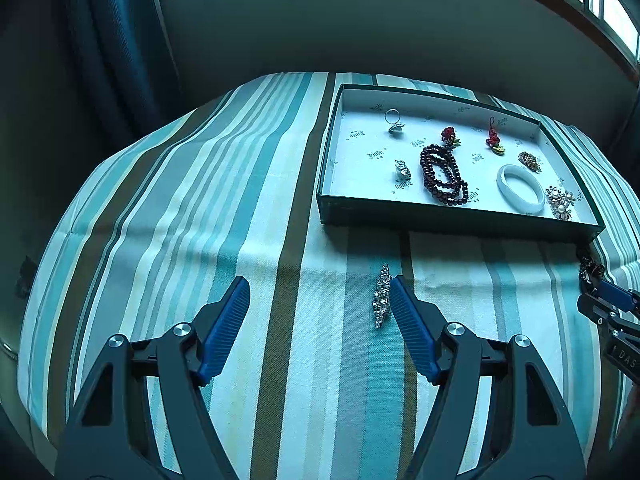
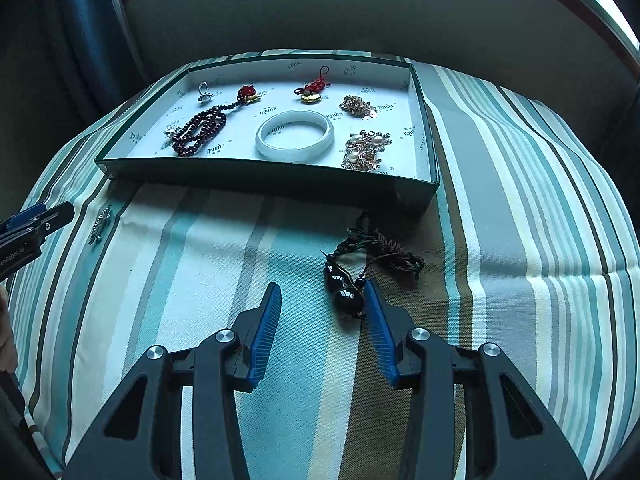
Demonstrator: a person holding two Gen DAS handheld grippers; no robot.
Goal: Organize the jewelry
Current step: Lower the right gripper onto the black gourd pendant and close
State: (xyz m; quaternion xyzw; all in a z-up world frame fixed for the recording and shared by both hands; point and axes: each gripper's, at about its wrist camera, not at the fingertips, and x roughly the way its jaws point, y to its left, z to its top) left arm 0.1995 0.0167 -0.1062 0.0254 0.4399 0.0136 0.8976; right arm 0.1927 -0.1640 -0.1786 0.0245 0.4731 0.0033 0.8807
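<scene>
A dark green tray [image 1: 440, 216] [image 2: 256, 178] with a white lining holds several pieces: a white bangle [image 1: 520, 189] [image 2: 295, 135], dark red beads [image 1: 442, 174] [image 2: 200, 130], rings, red charms and pearl clusters. A rhinestone brooch [image 1: 382, 295] [image 2: 100, 226] lies on the striped cloth just left of my left gripper's right finger. My left gripper [image 1: 320, 292] is open and empty. A black gourd pendant with a dark cord [image 2: 346, 286] lies beside the right finger of my right gripper [image 2: 322, 296], which is open and empty.
The striped teal and brown tablecloth [image 1: 200, 220] [image 2: 520, 200] covers a rounded table. Dark curtains [image 1: 112, 40] hang at the back left, and a window sill runs behind the table. The tray sits at the far side.
</scene>
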